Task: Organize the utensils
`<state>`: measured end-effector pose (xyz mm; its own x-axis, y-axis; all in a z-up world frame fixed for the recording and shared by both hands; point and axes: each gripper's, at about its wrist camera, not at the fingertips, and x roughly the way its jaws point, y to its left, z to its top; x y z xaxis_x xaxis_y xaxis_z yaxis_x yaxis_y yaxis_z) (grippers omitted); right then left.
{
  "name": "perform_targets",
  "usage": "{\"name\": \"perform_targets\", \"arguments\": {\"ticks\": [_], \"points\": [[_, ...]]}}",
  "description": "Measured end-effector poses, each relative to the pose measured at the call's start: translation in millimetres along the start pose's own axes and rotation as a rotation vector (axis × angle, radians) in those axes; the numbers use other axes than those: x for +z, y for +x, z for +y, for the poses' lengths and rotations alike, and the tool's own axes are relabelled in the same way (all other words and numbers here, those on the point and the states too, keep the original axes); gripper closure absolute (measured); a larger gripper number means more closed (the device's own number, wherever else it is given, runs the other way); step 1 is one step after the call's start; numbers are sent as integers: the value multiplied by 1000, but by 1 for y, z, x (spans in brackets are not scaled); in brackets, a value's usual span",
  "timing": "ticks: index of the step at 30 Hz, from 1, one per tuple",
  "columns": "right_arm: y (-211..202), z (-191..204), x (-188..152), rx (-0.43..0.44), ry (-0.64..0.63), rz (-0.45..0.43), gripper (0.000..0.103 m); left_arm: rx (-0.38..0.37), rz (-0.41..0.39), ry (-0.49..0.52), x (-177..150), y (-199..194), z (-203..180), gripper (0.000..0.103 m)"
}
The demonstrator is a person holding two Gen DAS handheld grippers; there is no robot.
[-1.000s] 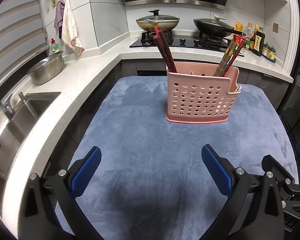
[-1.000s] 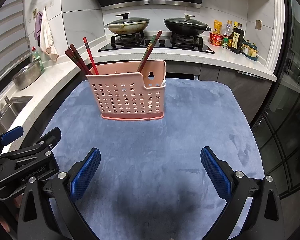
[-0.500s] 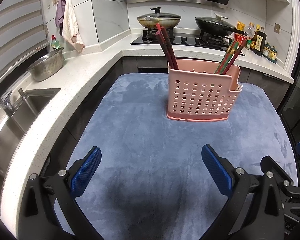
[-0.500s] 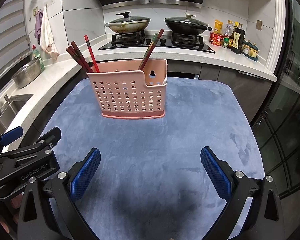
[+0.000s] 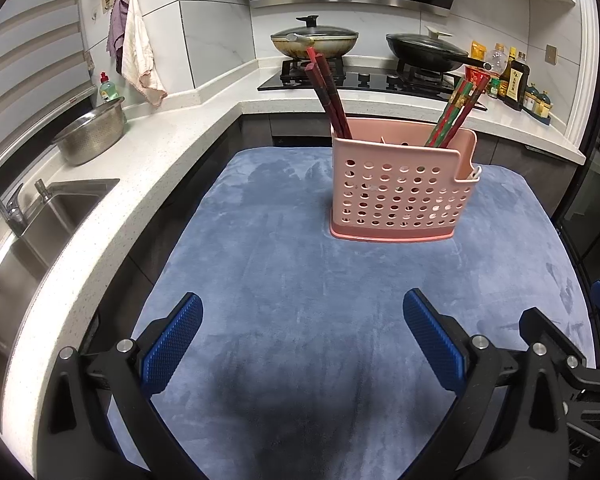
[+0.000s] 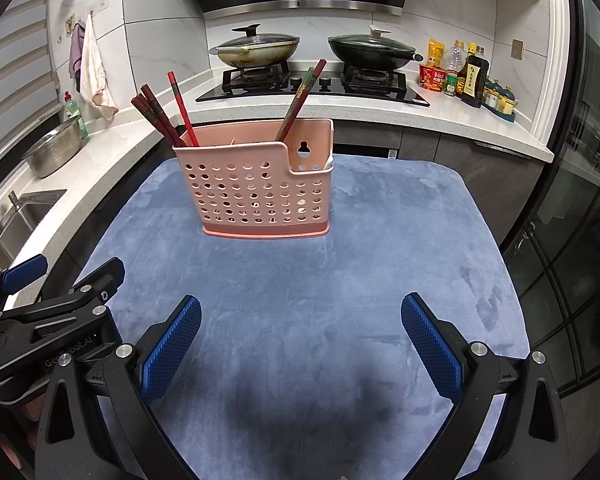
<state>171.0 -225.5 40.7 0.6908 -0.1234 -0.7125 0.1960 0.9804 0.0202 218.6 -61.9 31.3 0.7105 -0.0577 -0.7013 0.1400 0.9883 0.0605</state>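
Left wrist view, change: pink holder (image 5: 400, 188) sits lower and nearer in frame than a second ago; camera has crept forward.
Left wrist view, left gripper (image 5: 302, 340): fingers spread wide, nothing between them, ribbed blue pads (image 5: 172, 344) on black arms.
Left wrist view, holder: perforated plastic, boxy, stepped rim, upright on plush blue mat (image 5: 300, 280).
Left wrist view, chopsticks: dark red bunch (image 5: 328, 92) leans left in the left end; red-green pair (image 5: 456, 108) leans right.
Right wrist view, change: holder (image 6: 260, 188) slightly nearer, otherwise same.
Right wrist view, right gripper (image 6: 300, 340): fingers wide apart, empty, over bare mat (image 6: 340, 300).
Right wrist view, left gripper (image 6: 40, 320): visible at lower left.
Right wrist view, background: steel bowl (image 6: 54, 152) on speckled white counter.
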Motion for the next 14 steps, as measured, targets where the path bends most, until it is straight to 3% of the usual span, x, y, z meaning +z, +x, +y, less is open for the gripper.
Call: {"name": "perform_targets", "arguments": {"ticks": [14], "points": [[0, -1, 0, -3, 2, 2, 6, 6, 0, -3, 1, 1, 0, 7]]}}
